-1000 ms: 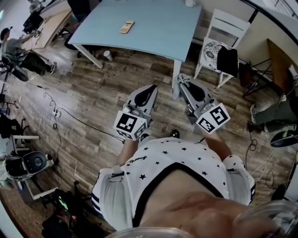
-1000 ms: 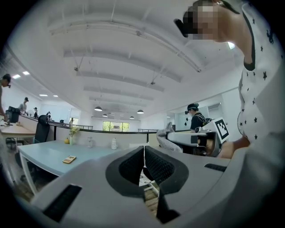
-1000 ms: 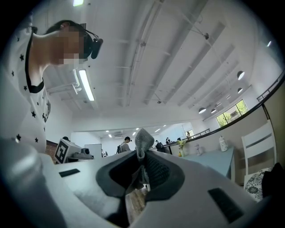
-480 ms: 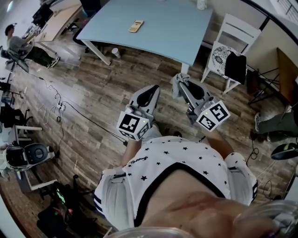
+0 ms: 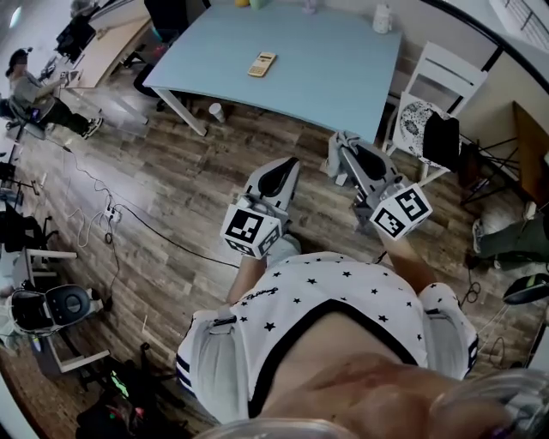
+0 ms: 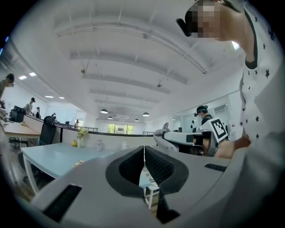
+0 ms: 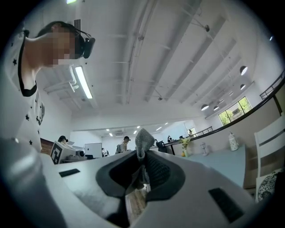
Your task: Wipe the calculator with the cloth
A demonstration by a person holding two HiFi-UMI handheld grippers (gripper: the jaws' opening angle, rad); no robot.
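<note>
The beige calculator [image 5: 262, 63] lies on the pale blue table [image 5: 326, 60], well ahead of both grippers; it also shows as a small tan slab [image 6: 78, 163] in the left gripper view. My left gripper [image 5: 286, 166] is held over the wooden floor, shut, with nothing between its pads [image 6: 144, 150]. To its right, my right gripper [image 5: 340, 151] is shut on a grey cloth [image 5: 336, 163], whose folded end sticks up past the jaws [image 7: 142, 141]. Both grippers point toward the table.
A white chair [image 5: 439, 69] with a dark garment [image 5: 443, 137] stands right of the table. A white bottle [image 5: 383, 17] sits on the table's far side. A cup [image 5: 216, 112] stands on the floor by a table leg. Cables [image 5: 103, 210] run across the floor at left.
The table and calculator have come closer and lower in the head view as the person walks toward them. Both grippers keep their pose, the cloth still held.
</note>
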